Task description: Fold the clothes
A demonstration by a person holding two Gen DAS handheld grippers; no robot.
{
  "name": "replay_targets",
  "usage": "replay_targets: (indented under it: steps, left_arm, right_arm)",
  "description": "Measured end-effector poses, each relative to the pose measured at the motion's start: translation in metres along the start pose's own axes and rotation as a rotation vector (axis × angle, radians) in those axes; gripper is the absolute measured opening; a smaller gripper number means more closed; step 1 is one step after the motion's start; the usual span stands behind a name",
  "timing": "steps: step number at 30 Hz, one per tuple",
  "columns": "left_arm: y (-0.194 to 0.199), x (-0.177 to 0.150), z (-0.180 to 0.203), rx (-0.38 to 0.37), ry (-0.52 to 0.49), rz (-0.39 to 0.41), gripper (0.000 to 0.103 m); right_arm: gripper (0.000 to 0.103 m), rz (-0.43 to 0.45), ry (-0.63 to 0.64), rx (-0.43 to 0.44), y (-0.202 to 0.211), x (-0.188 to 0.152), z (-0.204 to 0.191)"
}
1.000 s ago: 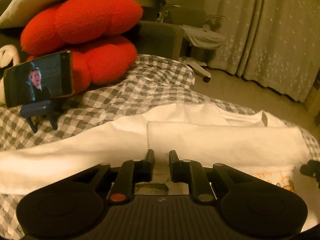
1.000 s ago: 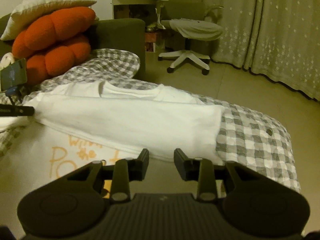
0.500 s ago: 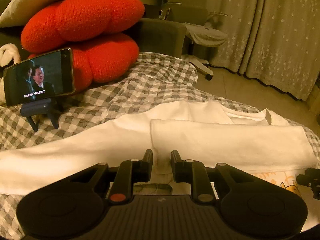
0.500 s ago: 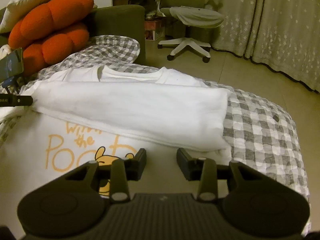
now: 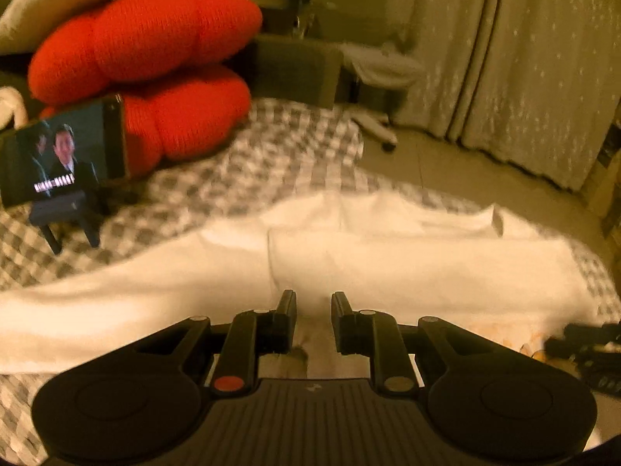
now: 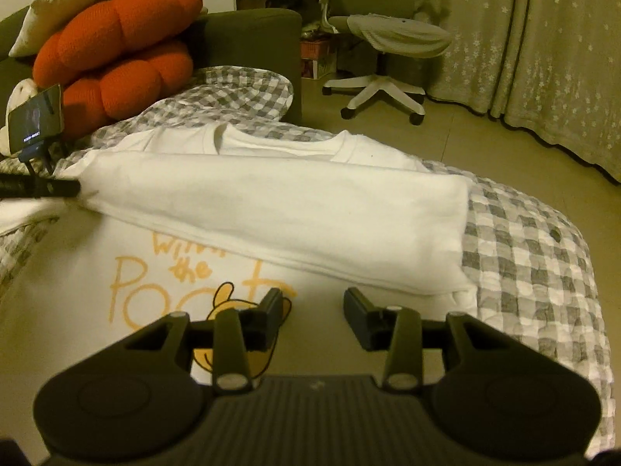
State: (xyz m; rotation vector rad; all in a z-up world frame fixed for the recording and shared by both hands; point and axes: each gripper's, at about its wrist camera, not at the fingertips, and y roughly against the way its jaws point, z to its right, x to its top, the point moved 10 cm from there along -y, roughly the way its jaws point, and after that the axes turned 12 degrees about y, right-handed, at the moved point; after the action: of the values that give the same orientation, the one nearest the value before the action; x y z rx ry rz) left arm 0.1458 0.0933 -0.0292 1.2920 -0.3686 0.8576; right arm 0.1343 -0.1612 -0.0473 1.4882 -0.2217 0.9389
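Right wrist view: the white shirt lies flat on the checked blanket. Both grippers, right and left, hang over it, fingers apart, holding nothing.

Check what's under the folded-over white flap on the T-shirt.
Under the folded flap lies the white T-shirt front with an orange print: "the", "Poo" and part of a bear are readable. The flap covers the upper lettering, so the rest can't be read.
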Motion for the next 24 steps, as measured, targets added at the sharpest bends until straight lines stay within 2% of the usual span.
replay_targets:
  steps: [2,10,14,21,24]
  left_arm:
    - [-0.005,-0.002,-0.003,0.02,-0.007,-0.004,0.019]
    - [0.002,0.001,-0.004,0.02,0.011,0.003,0.019]
    - [0.008,0.005,-0.003,0.001,0.028,0.016,0.019]
    - [-0.003,-0.003,-0.006,0.031,0.007,-0.022,0.019]
    - [0.003,-0.001,-0.005,0.02,0.025,-0.013,0.019]
  right_arm:
    - [0.038,0.002,-0.001,0.0,0.001,0.0,0.0]
    - [0.038,0.0,0.004,0.002,0.002,0.0,0.0]
    - [0.038,0.006,0.01,0.015,0.003,0.001,-0.004]
    - [0.039,0.004,0.016,0.018,0.003,0.001,-0.006]
    - [0.039,0.005,0.016,0.022,0.003,0.001,-0.007]
